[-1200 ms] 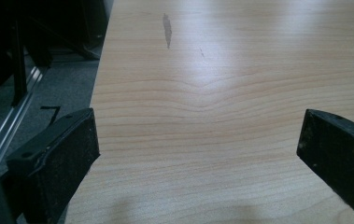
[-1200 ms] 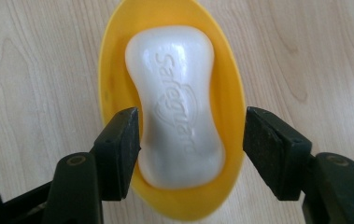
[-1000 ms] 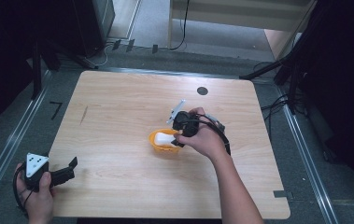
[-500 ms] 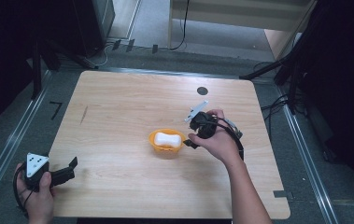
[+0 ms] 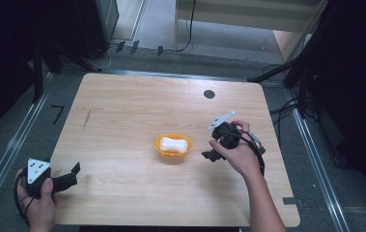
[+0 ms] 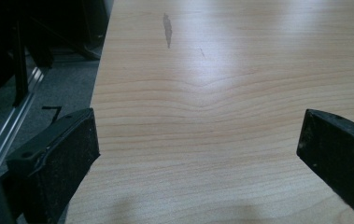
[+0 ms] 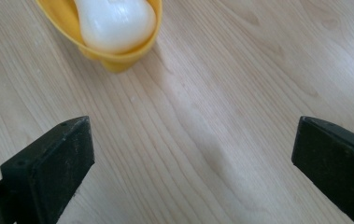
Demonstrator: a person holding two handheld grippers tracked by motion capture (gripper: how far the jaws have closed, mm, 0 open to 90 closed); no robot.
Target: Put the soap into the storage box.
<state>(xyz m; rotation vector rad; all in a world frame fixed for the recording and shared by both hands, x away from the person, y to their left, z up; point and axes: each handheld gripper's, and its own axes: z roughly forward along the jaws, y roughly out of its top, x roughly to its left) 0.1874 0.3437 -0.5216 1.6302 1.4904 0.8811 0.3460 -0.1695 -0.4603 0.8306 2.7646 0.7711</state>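
Observation:
An orange bowl [image 5: 173,147] sits near the middle of the wooden table [image 5: 137,106] and holds a white rounded object [image 5: 175,143]. In the right gripper view the bowl [image 7: 114,58] and the white object [image 7: 116,21] lie at the top left. My right gripper [image 5: 208,155] is just right of the bowl, low over the table, jaws open and empty [image 7: 193,154]. My left gripper [image 5: 72,175] rests at the table's front-left corner, open with nothing between its jaws [image 6: 198,149].
A small dark round mark [image 5: 209,94] sits near the table's far edge. A dark streak [image 5: 87,118] marks the wood at the left, also seen in the left gripper view as a streak [image 6: 167,28]. Metal rails and cables run along the floor around the table.
My right gripper has drawn back to the right, away from the bowl, leaving the white object in it. The left gripper has stayed still.

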